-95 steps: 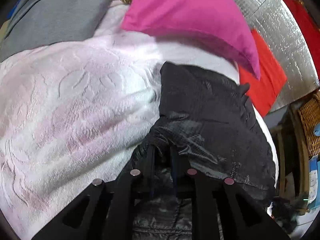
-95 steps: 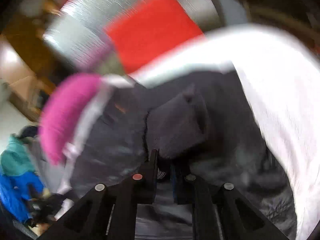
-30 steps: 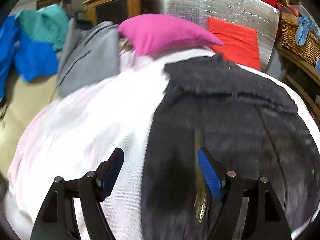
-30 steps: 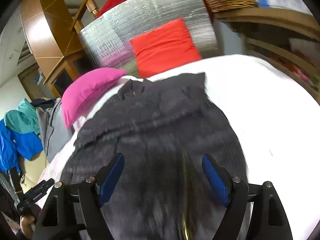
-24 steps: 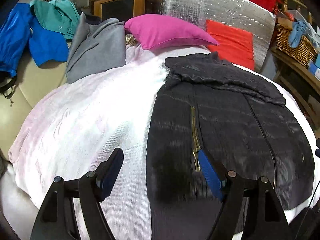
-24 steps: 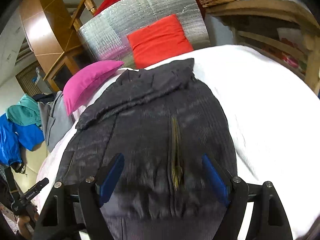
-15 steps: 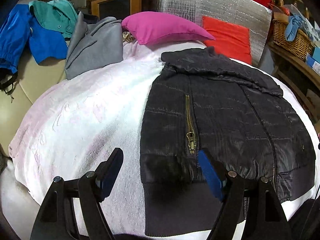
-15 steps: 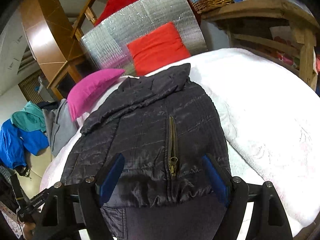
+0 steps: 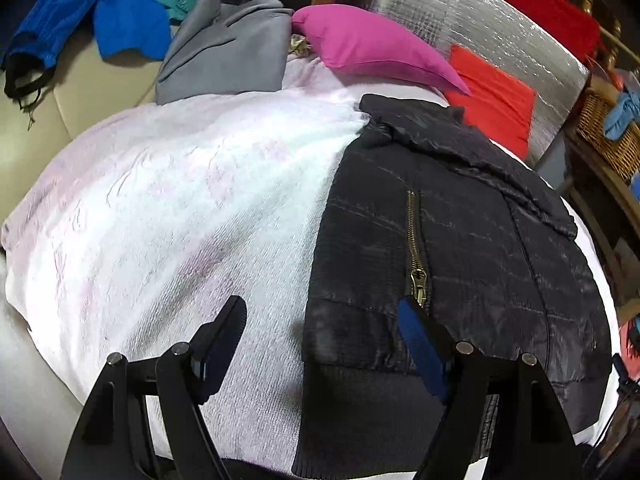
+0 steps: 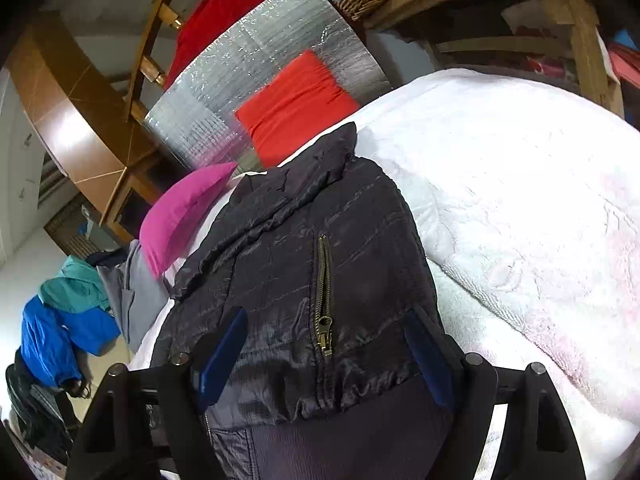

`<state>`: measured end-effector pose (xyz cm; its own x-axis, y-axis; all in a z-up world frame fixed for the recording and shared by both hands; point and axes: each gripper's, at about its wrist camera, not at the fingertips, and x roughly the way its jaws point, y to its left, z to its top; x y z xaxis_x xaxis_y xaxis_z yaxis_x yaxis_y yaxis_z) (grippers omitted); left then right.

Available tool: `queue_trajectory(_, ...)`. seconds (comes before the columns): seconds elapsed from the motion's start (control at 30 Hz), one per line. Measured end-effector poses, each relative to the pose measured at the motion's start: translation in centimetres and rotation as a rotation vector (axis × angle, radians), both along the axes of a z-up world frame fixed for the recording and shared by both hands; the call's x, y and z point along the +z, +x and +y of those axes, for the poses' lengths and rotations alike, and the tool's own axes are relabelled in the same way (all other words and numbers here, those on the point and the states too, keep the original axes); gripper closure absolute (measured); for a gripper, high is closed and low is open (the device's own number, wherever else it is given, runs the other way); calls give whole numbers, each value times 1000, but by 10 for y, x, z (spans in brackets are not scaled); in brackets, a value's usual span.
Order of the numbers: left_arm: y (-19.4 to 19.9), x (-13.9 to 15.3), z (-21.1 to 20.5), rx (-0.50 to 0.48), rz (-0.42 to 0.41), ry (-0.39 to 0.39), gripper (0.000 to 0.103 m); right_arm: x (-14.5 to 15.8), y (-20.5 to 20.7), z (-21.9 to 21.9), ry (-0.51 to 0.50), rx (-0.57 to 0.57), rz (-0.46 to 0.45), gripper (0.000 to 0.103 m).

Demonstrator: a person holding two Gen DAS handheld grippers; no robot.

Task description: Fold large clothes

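Black puffer jacket (image 9: 460,248) lies on the pale pink-white blanket (image 9: 180,208) covering the bed, right half of the bed in the left wrist view, collar at the far end toward the pillows, knit hem (image 9: 360,412) at the near edge. Sleeves look already tucked in: body is a tidy narrow rectangle w/ straight side edges, a brass pocket zip (image 9: 414,244) showing on top. So side folds seem done, approx. halfway thru; what's left, judging by the shape, is folding it lengthwise, hem up to collar or reverse, then maybe setting it aside.

Left gripper (image 9: 320,340) hangs over the jacket's near left corner, jaws wide apart, nothing held; left finger over blanket, right finger over jacket. Right gripper (image 10: 324,344) hangs over the near hem by the other zip (image 10: 324,300), also spread wide, empty, fabric below but no pinch.

Around: magenta pillow (image 9: 372,48) and red cushion (image 9: 492,96) at far end, silver foil panel (image 9: 472,24) behind. Grey garment (image 9: 228,56) far left; blue (image 9: 100,20) and teal clothes beyond it, prob. unfolded, waiting.
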<state>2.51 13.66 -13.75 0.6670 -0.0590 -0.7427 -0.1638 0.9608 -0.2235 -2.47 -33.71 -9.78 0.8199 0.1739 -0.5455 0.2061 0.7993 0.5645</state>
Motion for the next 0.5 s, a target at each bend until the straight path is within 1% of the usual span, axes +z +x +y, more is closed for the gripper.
queue_trajectory(0.2, -3, 1, 2, -6, -14, -19, 25, 3, 1, 5, -33, 1, 11, 20)
queue_trajectory(0.27, -4, 1, 6, 0, -19, -41, 25, 3, 0, 4, -36, -4, 15, 20)
queue_trajectory(0.43, -6, -4, 22, 32, -15, -129, 25, 1, -1, 3, -33, -11, 33, 20)
queue_trajectory(0.5, -6, -5, 26, 46, -10, -149, 25, 1, 0, 3, -38, -11, 39, 20)
